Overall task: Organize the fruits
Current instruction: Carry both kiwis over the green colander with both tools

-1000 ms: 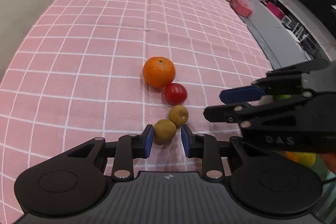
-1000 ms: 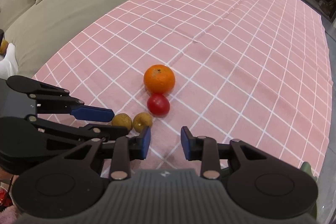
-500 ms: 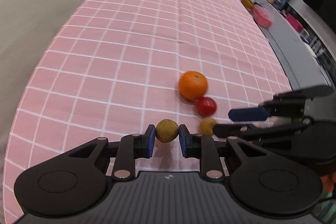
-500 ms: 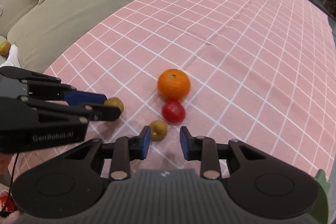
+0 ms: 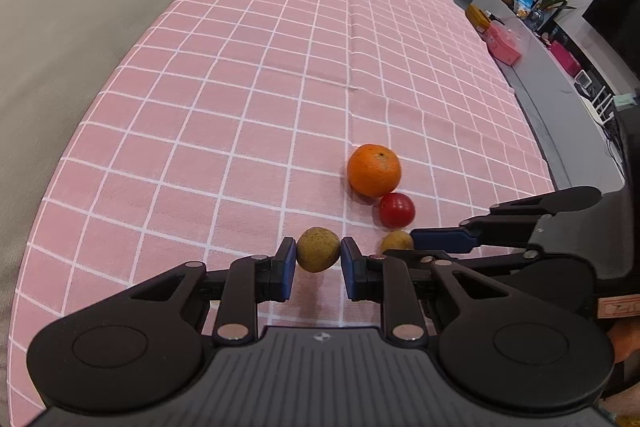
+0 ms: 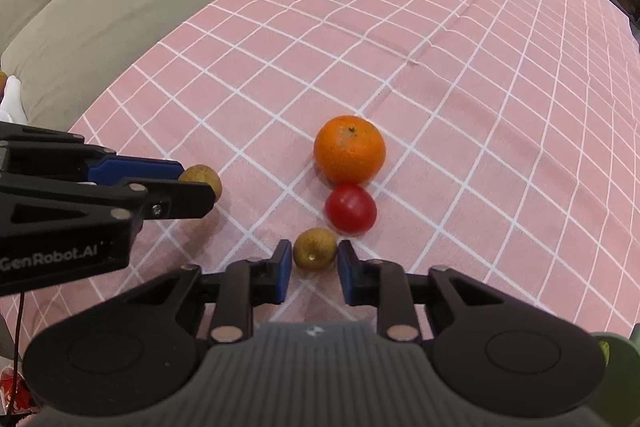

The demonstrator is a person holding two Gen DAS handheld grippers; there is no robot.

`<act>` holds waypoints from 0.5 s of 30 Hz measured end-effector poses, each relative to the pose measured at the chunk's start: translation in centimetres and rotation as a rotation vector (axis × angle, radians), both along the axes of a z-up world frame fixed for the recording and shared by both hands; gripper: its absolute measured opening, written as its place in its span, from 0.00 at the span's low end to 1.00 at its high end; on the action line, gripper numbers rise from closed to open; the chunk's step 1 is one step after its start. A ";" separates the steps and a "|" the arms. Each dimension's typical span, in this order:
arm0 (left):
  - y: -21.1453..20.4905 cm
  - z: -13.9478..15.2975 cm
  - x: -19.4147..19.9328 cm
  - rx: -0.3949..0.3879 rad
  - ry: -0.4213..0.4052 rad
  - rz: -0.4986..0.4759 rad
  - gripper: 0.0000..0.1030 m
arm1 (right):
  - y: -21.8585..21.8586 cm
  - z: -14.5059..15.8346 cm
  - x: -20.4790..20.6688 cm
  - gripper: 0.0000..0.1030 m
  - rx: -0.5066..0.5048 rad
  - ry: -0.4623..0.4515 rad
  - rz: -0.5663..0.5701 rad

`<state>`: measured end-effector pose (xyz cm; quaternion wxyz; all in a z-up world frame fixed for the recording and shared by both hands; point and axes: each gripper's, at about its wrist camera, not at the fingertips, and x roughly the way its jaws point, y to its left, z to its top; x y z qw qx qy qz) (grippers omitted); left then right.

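L gripper [image 5: 318, 259] clamped on one brown fruit [image 5: 318, 249]; R gripper [image 6: 314, 263] pinches the other [image 6: 314, 249] — tomato [image 6: 351, 208] touching just ahead, lift straight up.

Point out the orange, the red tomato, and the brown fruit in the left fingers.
Round orange [image 5: 373, 175], left wrist view, middle.
Small red tomato [image 5: 396, 210], left wrist view, middle.
Brown speckled fruit [image 5: 318, 249], left wrist view, middle.

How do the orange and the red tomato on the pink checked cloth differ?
The orange is clearly bigger than the tomato. The orange has dull, pitted skin with a stem scar; the tomato is smooth and glossy. Both are round, rest on the cloth touching, and neither is gripped.
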<state>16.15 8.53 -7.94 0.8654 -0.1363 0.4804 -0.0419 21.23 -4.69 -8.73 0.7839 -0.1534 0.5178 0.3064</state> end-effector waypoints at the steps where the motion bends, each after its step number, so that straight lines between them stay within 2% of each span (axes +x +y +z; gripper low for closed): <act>1: -0.1 0.1 0.0 0.001 -0.001 -0.001 0.26 | -0.1 0.0 0.0 0.20 0.003 -0.001 -0.004; 8: -0.6 1.5 -0.4 0.008 -0.029 0.002 0.26 | -0.5 1.2 -1.0 0.19 0.018 -0.025 -0.013; 15: -2.3 4.3 -1.1 -0.009 -0.082 -0.044 0.26 | -2.8 5.5 -4.0 0.19 0.096 -0.081 -0.060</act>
